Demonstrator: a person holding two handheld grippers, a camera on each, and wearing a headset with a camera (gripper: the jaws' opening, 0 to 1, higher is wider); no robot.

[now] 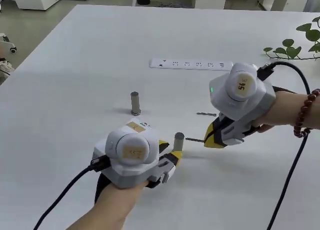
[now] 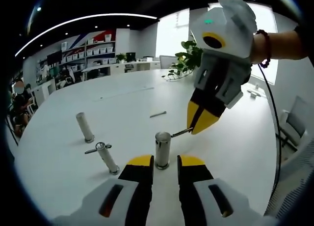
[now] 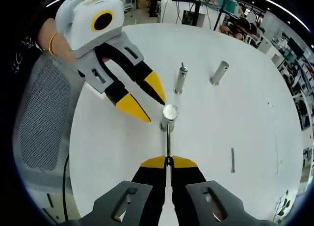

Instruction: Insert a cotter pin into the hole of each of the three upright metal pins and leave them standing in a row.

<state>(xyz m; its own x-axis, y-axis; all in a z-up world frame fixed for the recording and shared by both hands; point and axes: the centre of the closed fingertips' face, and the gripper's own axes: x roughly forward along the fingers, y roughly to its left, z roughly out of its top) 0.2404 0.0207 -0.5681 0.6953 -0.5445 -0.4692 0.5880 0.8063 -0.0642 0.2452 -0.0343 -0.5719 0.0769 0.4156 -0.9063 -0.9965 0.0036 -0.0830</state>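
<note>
In the head view the fitted metal pin [image 2: 107,158] is hidden behind the left gripper [image 1: 170,151]; it's made out in the left gripper view, upright w/ an inserted cotter pin [image 2: 93,150] through its top. The plant [image 1: 300,45] is cut off by the 3 o'clock edge of the head view, and the hole in the near metal pin [image 2: 162,148] is too small to be seen, so whether the held cotter pin [image 3: 168,140] has entered it can't be told. In the left gripper view the near metal pin is seen upright on the table [image 1: 75,65] at 12 o'clock of that gripper's jaws, its base in the gap btwn the yellow tips. The fitted metal pin is placed at approx. 8 o'clock of it, the far metal pin [image 2: 85,127] at 10 o'clock, and a spare cotter pin [image 2: 158,114] lies flat beyond at 12 o'clock. The left gripper's jaws are held apart, wider than the pin; contact w/ the pin can't be judged. The right gripper [image 3: 168,162] is brought in from 2 o'clock of the near metal pin in the left gripper view. Its jaws are pressed together on the held cotter pin, which is pointed straight ahead at 12 o'clock in the right gripper view, its free end met w/ the side of the near metal pin just below the top
</note>
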